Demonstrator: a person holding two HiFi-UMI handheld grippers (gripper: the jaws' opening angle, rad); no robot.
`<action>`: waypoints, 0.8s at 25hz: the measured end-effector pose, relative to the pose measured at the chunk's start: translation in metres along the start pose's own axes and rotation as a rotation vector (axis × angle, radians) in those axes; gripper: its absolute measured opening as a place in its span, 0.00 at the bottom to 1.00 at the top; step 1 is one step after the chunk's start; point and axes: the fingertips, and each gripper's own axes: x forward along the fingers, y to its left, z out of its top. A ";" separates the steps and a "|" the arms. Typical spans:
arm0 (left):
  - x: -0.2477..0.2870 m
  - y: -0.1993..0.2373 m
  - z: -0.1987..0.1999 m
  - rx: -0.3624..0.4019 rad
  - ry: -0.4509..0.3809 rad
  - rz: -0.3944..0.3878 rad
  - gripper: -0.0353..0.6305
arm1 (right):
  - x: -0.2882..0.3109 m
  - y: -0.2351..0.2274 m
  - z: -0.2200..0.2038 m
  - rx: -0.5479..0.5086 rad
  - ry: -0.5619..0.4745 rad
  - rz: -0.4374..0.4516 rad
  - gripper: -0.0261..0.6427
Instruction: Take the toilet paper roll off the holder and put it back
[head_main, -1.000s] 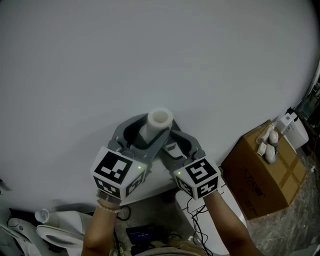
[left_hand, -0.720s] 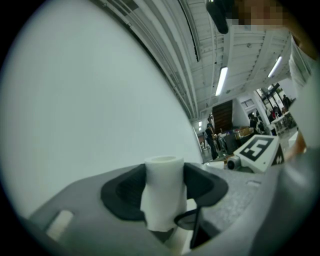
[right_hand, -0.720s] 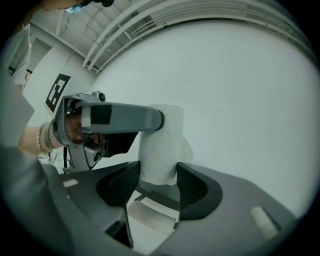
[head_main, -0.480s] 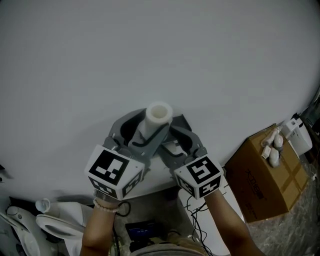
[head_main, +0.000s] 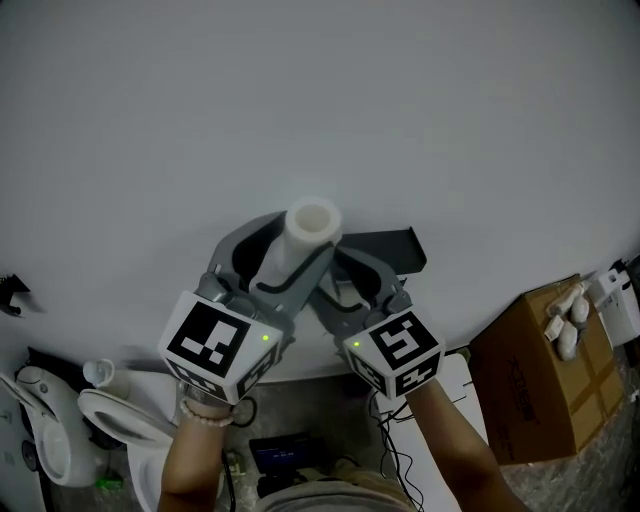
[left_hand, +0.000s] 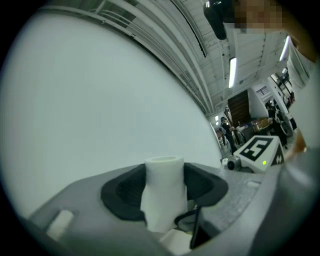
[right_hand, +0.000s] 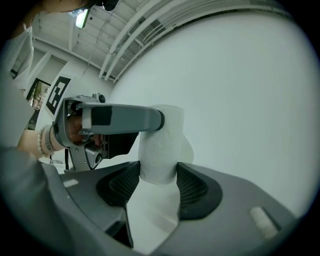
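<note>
White plain wall (head_main: 320, 100) fills the background. Before it the white cylindrical toilet paper roll (head_main: 312, 222) stands upright, one end upward, near the black wall holder (head_main: 388, 246). Left claw (left_hand: 162, 192) and right claw (right_hand: 157, 182), both wide, clamp it.

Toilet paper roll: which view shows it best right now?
Left gripper view: the toilet paper roll stands upright, nearly whole, between the jaws of the left gripper. In the right gripper view a left gripper jaw crosses its upper part. The head view shows only its top end and some side.
</note>
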 end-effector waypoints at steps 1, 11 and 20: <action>-0.006 0.003 -0.001 0.000 0.005 0.016 0.41 | 0.003 0.006 0.000 0.000 -0.002 0.017 0.39; -0.060 0.032 -0.016 -0.008 0.047 0.134 0.41 | 0.033 0.063 -0.003 0.009 -0.005 0.145 0.39; -0.069 0.032 -0.018 -0.014 0.056 0.165 0.41 | 0.034 0.071 -0.005 0.006 -0.004 0.179 0.39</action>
